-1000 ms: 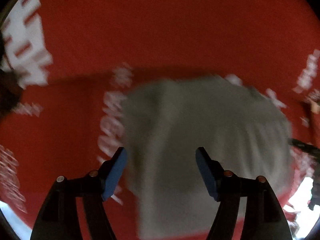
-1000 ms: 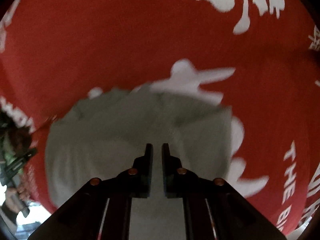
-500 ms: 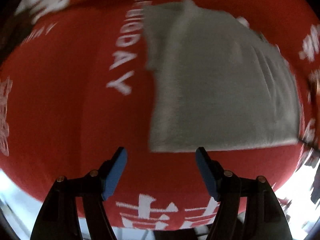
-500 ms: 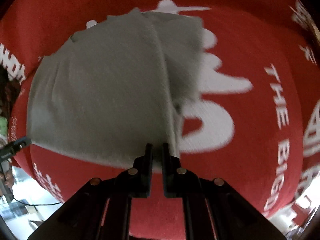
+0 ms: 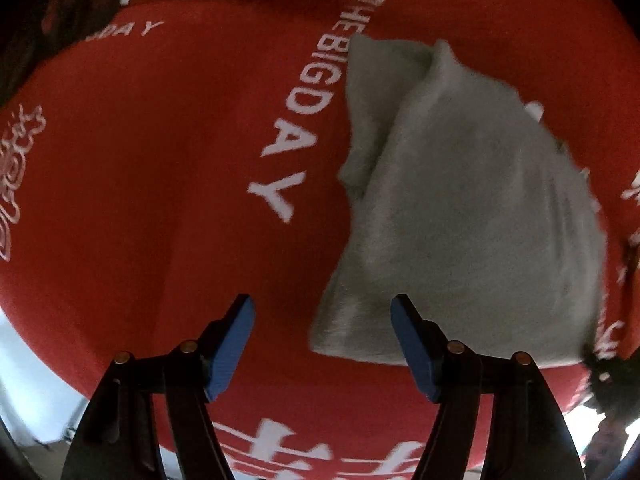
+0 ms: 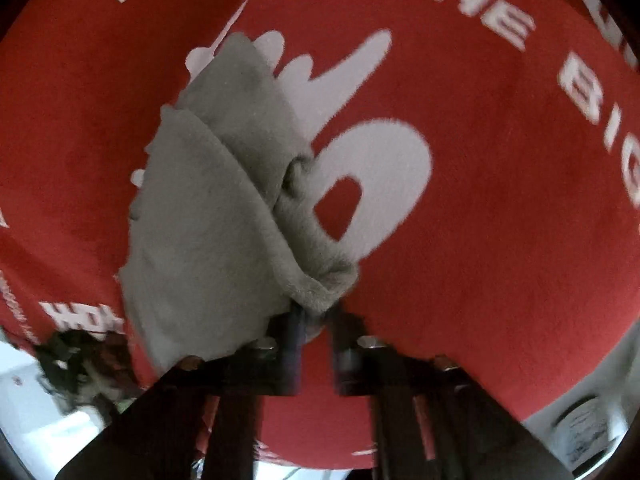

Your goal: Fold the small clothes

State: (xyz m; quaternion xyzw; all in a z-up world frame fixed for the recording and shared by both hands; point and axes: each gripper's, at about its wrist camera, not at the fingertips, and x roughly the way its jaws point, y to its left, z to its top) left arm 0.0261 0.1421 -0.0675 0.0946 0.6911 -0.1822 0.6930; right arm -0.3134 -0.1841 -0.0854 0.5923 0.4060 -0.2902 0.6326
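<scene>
A plain grey cloth (image 5: 472, 208) is seen ahead of the blue-padded left tool (image 5: 322, 344), on a red cover (image 5: 160, 180) printed with white lettering.

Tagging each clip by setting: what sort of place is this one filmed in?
Probably a home or indoor work table, though little of the room shows. A red cloth printed with white lettering, "THE BIG DAY", covers the surface, a grey garment lies on it, and pale floor shows past the edge.

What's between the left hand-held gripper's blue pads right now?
Only bare red cloth. In the left wrist view, the left hand-held gripper stands open, and the grey garment lies just beside its right pad.
</scene>
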